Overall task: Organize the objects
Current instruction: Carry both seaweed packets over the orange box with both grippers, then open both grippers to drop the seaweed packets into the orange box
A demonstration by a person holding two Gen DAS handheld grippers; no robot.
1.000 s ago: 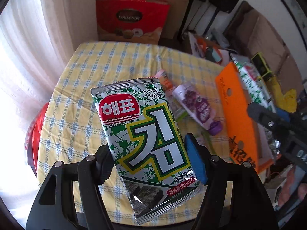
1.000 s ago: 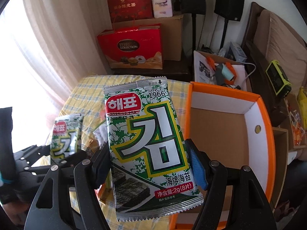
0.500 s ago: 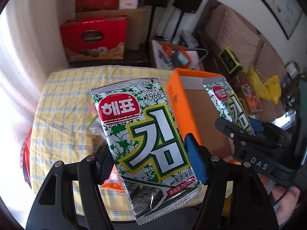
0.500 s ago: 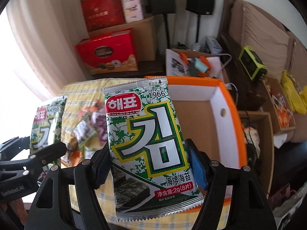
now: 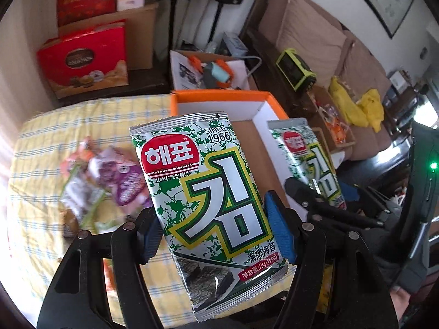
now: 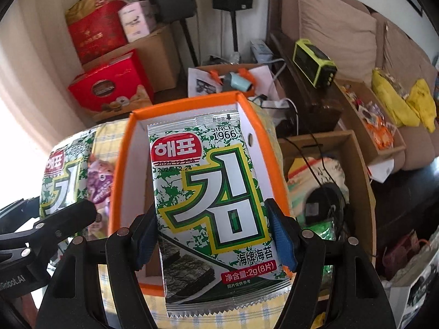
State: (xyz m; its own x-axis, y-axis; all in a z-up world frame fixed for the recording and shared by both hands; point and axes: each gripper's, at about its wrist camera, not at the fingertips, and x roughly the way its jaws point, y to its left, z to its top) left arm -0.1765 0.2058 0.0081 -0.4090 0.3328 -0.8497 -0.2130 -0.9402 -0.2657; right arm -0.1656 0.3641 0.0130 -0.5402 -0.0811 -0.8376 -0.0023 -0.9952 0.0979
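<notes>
Checked tablecloth (image 5: 41, 137) below; my right gripper (image 6: 212, 235) clamps a seaweed pack (image 6: 211, 192), long axis forward, directly over the orange box (image 6: 120, 164); left gripper (image 5: 211, 227) clamps its own pack (image 5: 208, 192), beside.

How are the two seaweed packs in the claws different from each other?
The right claw's seaweed pack hangs over the orange box, while the left claw's seaweed pack is over the box's left edge, partly above the checked cloth. The right claw's pack stands straighter; the left claw's pack leans a little. Both are the same green, white and red packs, each pinched by blue pads.
</notes>
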